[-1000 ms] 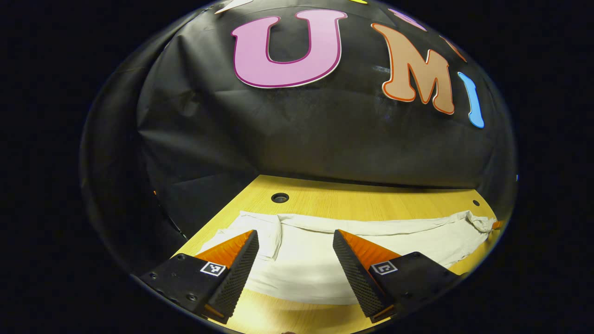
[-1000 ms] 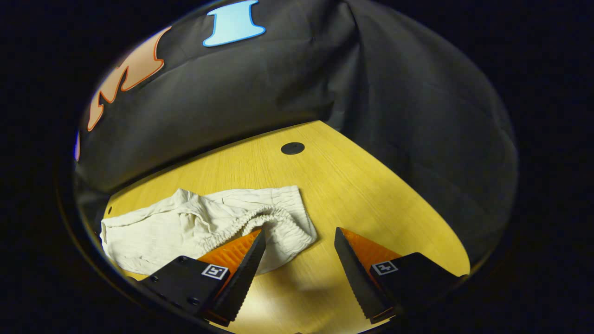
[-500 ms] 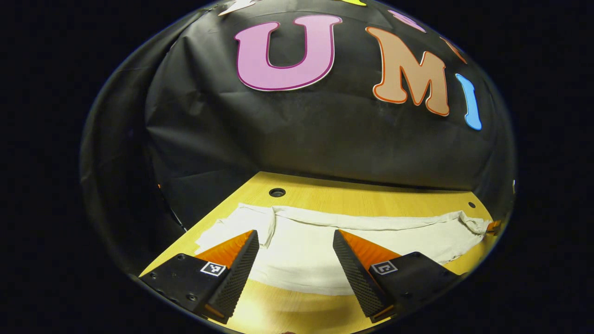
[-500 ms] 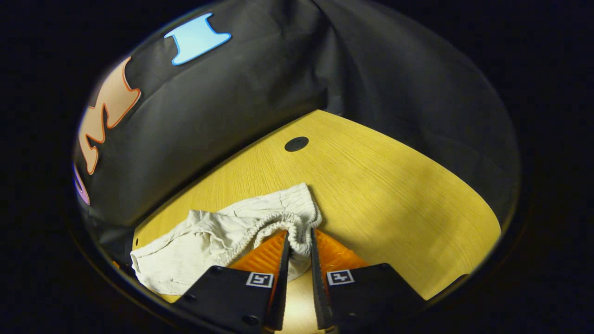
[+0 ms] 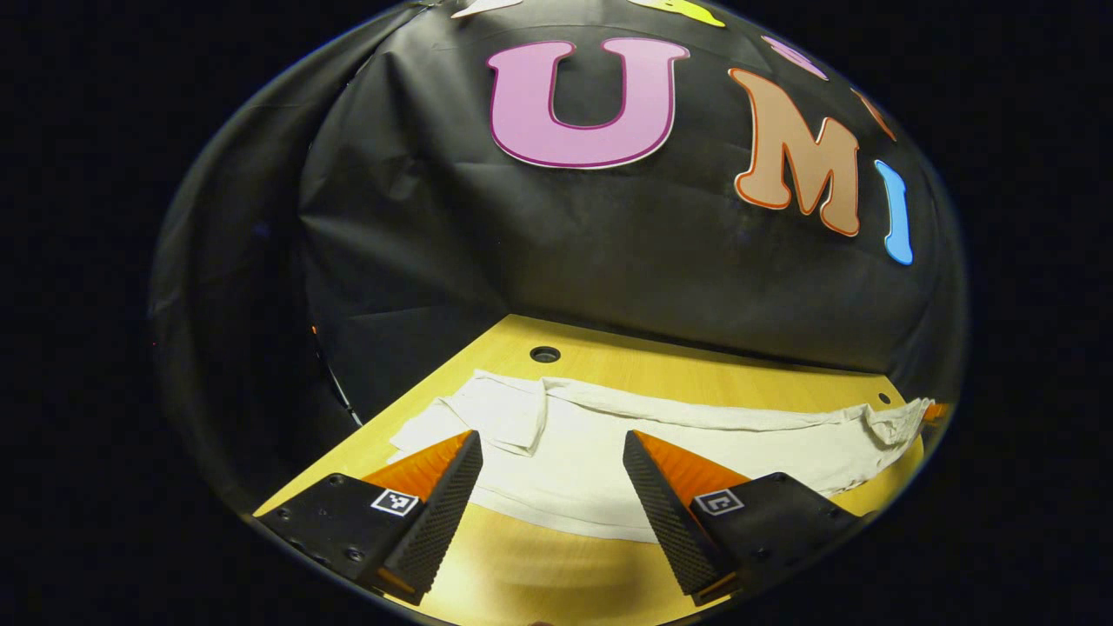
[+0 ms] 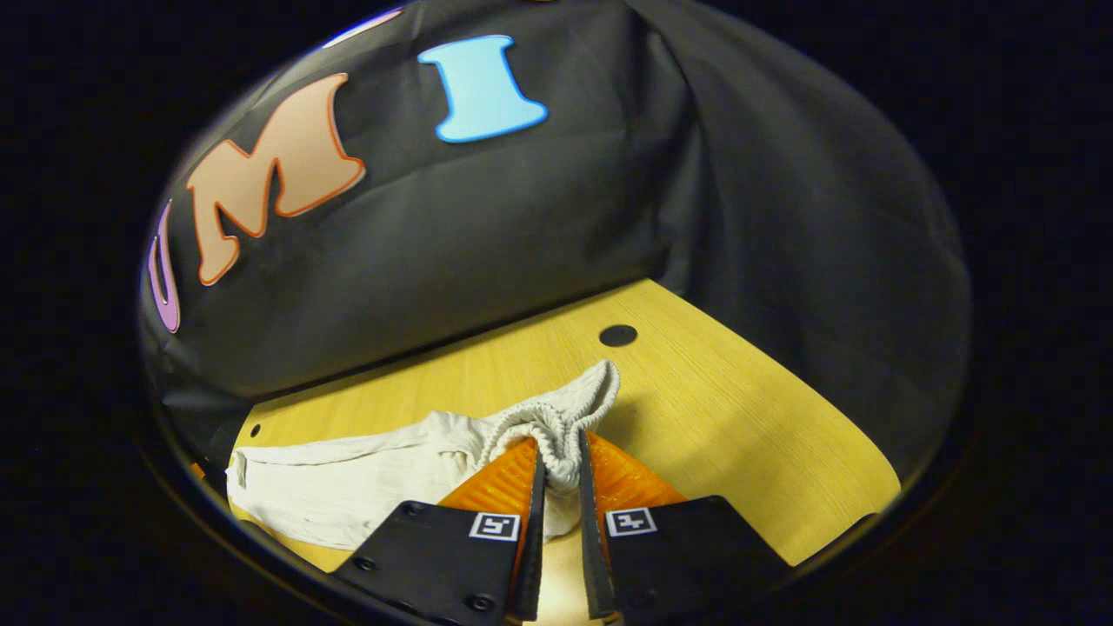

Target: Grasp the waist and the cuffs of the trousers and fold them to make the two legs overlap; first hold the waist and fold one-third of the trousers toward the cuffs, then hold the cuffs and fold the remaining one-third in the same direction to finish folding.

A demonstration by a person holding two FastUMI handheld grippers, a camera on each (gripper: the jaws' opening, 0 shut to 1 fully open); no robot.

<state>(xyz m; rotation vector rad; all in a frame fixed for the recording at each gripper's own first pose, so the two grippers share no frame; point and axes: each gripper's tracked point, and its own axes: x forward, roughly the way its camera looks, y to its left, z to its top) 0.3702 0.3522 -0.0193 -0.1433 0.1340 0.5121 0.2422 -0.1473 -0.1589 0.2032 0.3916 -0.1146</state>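
one pair of cream trousers lay flat on the yellow wood-grain table, soft and wrinkled, its long axis running from 9 to 3 o'clock in the left gripper view. the gathered elastic waist was bunched up at the 3 o'clock end, the cuffs at 9. the right gripper was clamped on the waist, both fingers pressing it. the left gripper hung wide open above the cuff end, holding nothing. two round holes marked the table.

Trousers lying across desk; waist between right hand-held gripper fingers; booth wall behind.
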